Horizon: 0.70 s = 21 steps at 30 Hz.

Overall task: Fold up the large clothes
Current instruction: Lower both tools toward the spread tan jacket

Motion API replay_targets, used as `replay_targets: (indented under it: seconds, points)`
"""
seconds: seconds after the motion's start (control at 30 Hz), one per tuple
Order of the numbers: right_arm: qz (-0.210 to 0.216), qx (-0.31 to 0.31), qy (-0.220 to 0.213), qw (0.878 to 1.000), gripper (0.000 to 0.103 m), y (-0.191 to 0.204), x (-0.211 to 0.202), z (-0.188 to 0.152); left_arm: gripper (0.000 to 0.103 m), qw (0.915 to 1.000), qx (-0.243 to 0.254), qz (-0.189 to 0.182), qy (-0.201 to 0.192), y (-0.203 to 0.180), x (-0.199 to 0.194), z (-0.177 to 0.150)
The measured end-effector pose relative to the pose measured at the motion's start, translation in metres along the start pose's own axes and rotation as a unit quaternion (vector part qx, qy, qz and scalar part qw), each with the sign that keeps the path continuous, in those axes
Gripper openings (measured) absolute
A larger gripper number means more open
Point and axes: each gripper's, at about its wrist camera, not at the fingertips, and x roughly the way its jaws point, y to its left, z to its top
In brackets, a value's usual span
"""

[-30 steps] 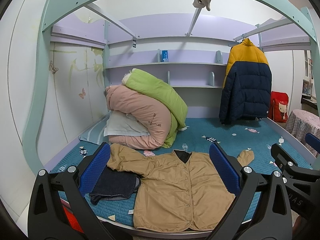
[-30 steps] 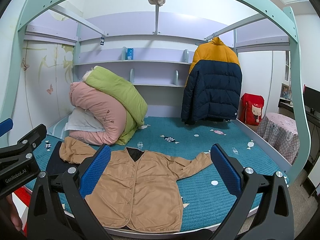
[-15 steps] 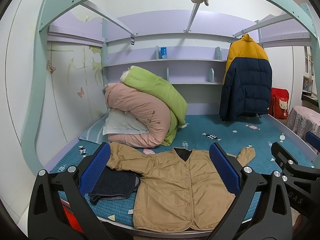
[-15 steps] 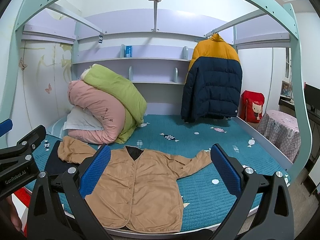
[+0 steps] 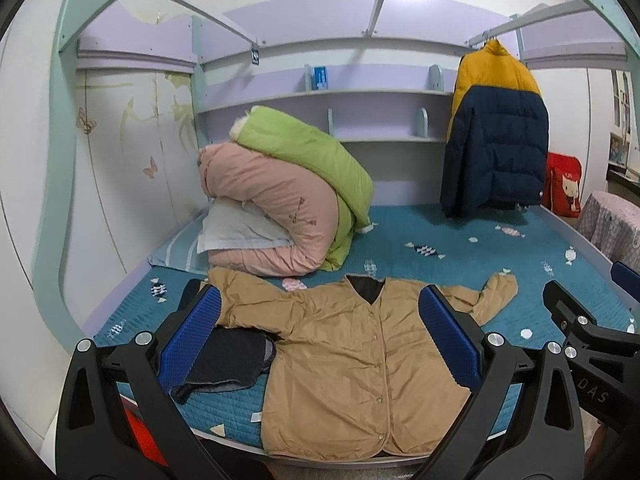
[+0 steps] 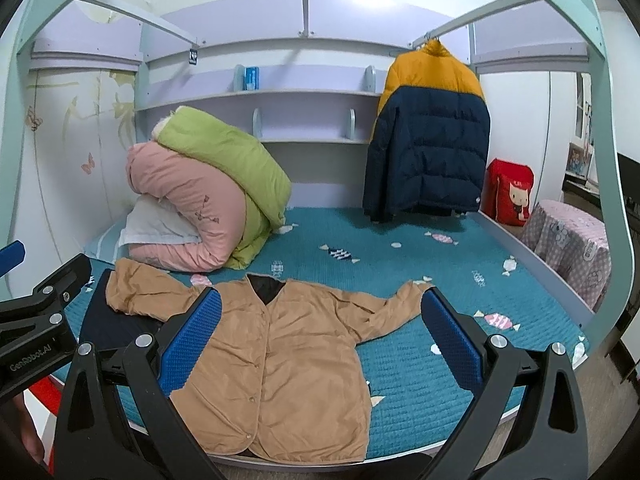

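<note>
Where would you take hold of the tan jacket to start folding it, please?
Judging by its pose, grip the tan jacket at the cuff of its outstretched right sleeve, coming from the right with the open right gripper: that sleeve lies flat and free on the bed.

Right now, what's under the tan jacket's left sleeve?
A dark folded garment lies on the teal bed cover, partly under the tan jacket. How far it reaches underneath is hidden.

The dark garment (image 5: 224, 360) lies partly hidden under the tan jacket's (image 5: 344, 364) sleeve
</note>
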Motion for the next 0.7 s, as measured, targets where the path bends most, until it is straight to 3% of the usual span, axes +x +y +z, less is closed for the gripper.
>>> replay_targets:
  seconds: [0.43,0.57,0.7]
  points:
    - [0.011,0.011,0.089,0.996,0.096,0.007,0.106,-0.023,0.099,0.996,0.006,0.011,0.089,-0.001,0.105,-0.02]
    - [0.023,0.011,0.129,0.991,0.096,0.02,0.154,-0.037,0.099,0.9901,0.013,0.012,0.139,0.008,0.158,-0.041]
    - [0.032,0.006,0.168,0.985,0.096,0.035,0.201,-0.056,0.099,0.9821,-0.019,-0.005,0.187,0.033,0.21,-0.067]
